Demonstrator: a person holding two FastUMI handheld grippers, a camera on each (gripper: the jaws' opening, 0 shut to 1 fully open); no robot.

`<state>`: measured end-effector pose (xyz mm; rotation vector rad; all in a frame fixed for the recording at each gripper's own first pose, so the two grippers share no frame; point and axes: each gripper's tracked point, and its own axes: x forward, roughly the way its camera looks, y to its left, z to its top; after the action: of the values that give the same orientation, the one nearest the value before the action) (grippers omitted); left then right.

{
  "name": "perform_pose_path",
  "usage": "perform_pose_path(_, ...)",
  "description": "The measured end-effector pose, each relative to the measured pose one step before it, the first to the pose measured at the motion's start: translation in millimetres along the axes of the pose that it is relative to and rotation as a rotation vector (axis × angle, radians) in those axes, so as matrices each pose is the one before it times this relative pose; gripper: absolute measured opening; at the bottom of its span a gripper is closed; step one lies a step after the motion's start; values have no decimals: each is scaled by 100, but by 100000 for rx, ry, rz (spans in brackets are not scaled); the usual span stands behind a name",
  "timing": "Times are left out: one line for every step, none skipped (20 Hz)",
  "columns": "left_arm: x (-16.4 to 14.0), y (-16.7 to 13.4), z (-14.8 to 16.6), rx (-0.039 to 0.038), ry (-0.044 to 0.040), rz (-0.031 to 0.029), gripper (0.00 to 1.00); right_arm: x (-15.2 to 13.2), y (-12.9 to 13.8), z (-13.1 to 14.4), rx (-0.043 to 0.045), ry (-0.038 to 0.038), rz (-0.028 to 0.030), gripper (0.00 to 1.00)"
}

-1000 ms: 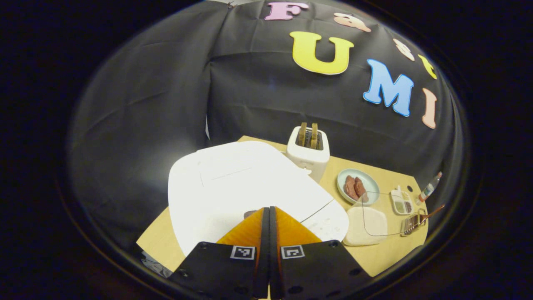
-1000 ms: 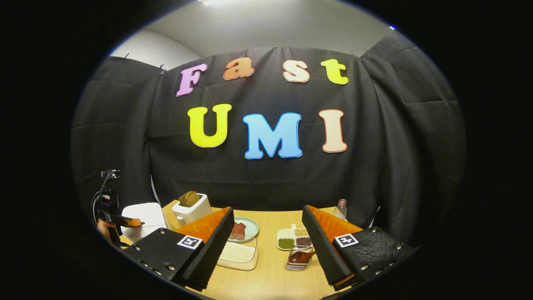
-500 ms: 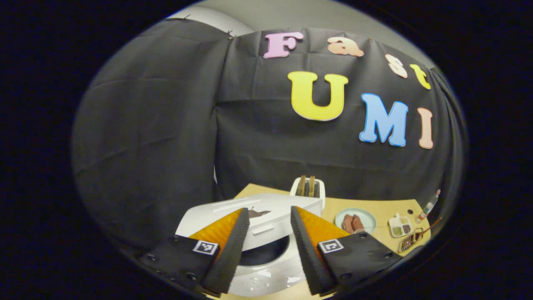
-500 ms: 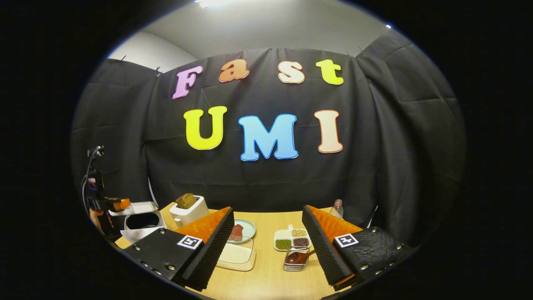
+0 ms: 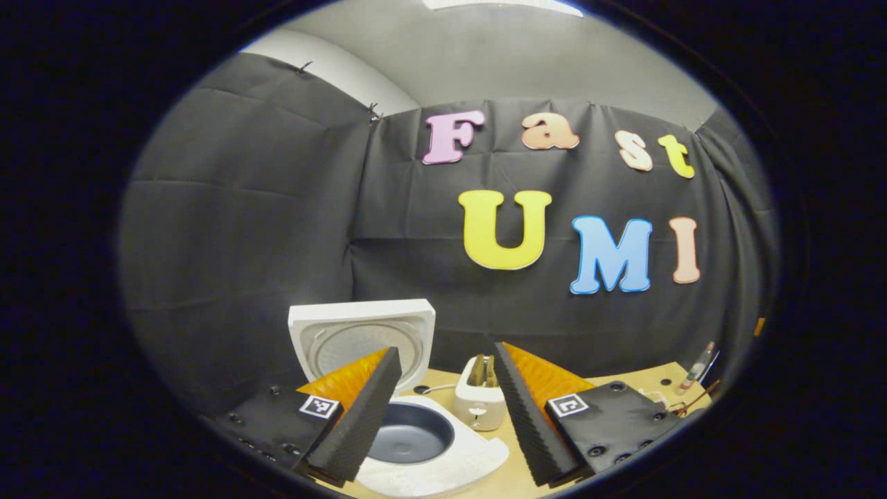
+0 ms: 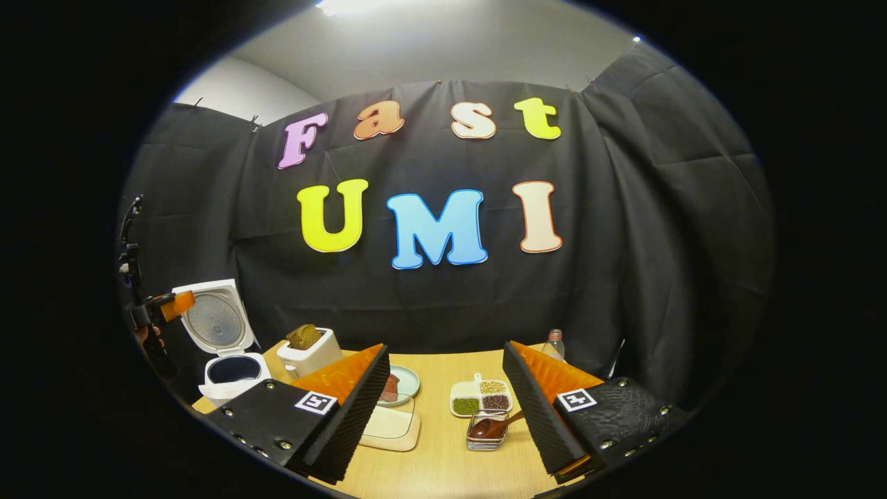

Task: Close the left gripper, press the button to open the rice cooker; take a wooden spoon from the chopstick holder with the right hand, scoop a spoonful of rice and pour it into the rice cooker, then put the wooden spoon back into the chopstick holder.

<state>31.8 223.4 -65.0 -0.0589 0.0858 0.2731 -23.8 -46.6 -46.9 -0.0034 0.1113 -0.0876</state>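
Note:
The white rice cooker (image 5: 450,461) stands open, its lid (image 5: 360,336) upright and its dark inner pot (image 5: 410,433) bare. My left gripper (image 5: 447,348) hovers open and apart above the cooker's front, holding nothing. From the right gripper view the cooker (image 6: 232,374) sits at the table's far left, with the left gripper (image 6: 181,302) raised beside the lid in a hand (image 6: 149,339). My right gripper (image 6: 444,346) is open over the table. The wooden spoon (image 6: 492,424) lies in the clear chopstick holder (image 6: 485,438) between its fingers, farther off.
A white toaster (image 6: 308,350) with bread stands right of the cooker. A plate of meat (image 6: 407,381), a white box with a clear lid (image 6: 391,424), a divided dish of grains (image 6: 481,398) and a bottle (image 6: 552,344) share the wooden table (image 6: 443,457).
The left gripper went from shut on the cooker's top to open, and rose away. The lid swung up to upright. The right gripper hardly moved.

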Motion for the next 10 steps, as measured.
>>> perform_pose_path(-700,-1020,1001,-578,-2759,-1699,94,170,-469,-143,1085,40,-498,100)
perform_pose_path(-721,-977,930,-617,-2727,-1722,95,134,-626,-150,948,75,-838,100)
perform_pose_path(-528,-909,764,-146,-2328,-1075,94,223,-782,-149,676,148,-1064,100)
perform_pose_path(-260,-986,487,87,-1961,-1751,96,185,-744,-187,599,148,-1137,99)
perform_pose_path(-408,-694,362,709,-1798,-403,96,188,-683,-223,208,146,-1258,99)
perform_pose_path(-355,-499,602,1097,-2002,396,96,214,-731,-234,-232,428,-1006,99)
perform_pose_path(-424,-586,533,540,-2031,-66,96,330,-571,-423,-578,711,-675,99)
perform_pose_path(-322,-578,645,323,-2231,-241,96,315,-595,-415,-615,804,-772,99)
perform_pose_path(-363,-682,445,-215,-1050,-677,95,396,-476,-323,280,866,-234,99)
perform_pose_path(-10,-1000,-107,-381,111,-1383,94,413,-323,-383,777,950,169,99)
